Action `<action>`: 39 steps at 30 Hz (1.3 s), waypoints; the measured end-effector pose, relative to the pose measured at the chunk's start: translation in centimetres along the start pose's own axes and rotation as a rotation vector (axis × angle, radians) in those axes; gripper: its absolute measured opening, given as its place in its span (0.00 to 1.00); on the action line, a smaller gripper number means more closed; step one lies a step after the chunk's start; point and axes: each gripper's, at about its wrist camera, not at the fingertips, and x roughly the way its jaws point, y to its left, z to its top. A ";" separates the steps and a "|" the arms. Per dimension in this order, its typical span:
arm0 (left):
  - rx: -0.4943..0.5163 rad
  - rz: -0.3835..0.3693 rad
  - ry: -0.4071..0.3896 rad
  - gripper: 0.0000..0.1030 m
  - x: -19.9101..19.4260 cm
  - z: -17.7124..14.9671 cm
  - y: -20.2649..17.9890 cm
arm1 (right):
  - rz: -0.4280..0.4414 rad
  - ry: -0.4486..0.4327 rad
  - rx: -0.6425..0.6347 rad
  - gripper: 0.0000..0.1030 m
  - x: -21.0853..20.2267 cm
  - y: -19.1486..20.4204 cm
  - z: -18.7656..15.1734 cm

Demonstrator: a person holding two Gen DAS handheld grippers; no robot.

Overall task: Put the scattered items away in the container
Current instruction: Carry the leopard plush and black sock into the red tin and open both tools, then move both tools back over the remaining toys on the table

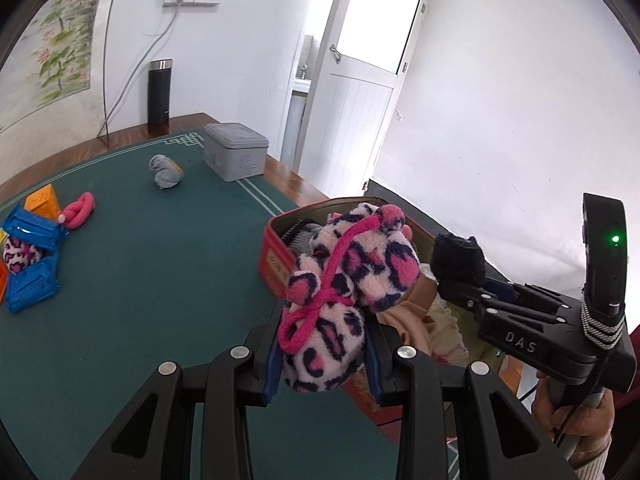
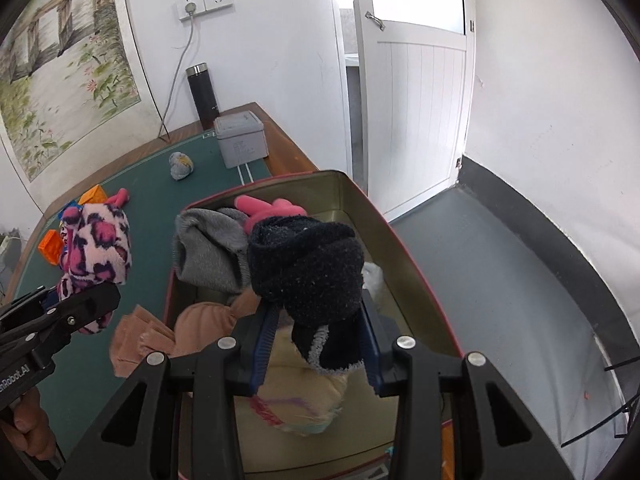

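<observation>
- Left gripper [image 1: 322, 354] at the bottom middle of the left wrist view, fingers pinched on a pink spotted sock bundle [image 1: 344, 292].
- Bundle sticking up and out past the blue finger pads [image 1: 271, 368], tied with a pink cord, low part squeezed between the pads.
- Behind the bundle, toward the middle right: red tin box [image 1: 276, 256], lid off, standing on the green mat [image 1: 140, 280].
- Right gripper [image 2: 316, 344] at the bottom middle of the right wrist view, fingers closed on a dark fuzzy sock ball [image 2: 308, 268].
- Dark ball sitting between the blue pads and bulging up above them, right over the inside of the box.
- Inside the box: a grey sock roll [image 2: 208, 252] at the upper left, a pink sock [image 2: 272, 206] at the back, a peach sock [image 2: 204, 328] low on the left, a pale one under the fingers.
- Far left of the left wrist view: blue packets [image 1: 32, 264], an orange box [image 1: 42, 200], a pink knotted sock [image 1: 80, 210], all out on the mat.
- Upper middle: small grey sock ball [image 1: 166, 171] on the mat, beside a grey tin [image 1: 236, 150].
- Black flask [image 1: 160, 92] standing at the back by the wall.
</observation>
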 end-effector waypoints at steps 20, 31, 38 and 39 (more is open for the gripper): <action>0.034 0.016 0.069 0.59 6.0 2.3 -3.7 | -0.029 0.029 -0.094 0.47 0.0 -1.1 -1.6; 0.018 0.014 0.001 0.76 2.9 3.1 -2.0 | -0.026 -0.020 -0.102 0.59 -1.4 0.4 -0.8; -0.022 0.034 -0.018 0.76 1.3 3.2 0.5 | -0.031 -0.028 -0.125 0.59 -1.4 2.0 -0.4; -0.027 0.037 -0.019 0.76 1.1 3.1 0.8 | -0.032 -0.030 -0.128 0.59 -1.4 2.3 -0.3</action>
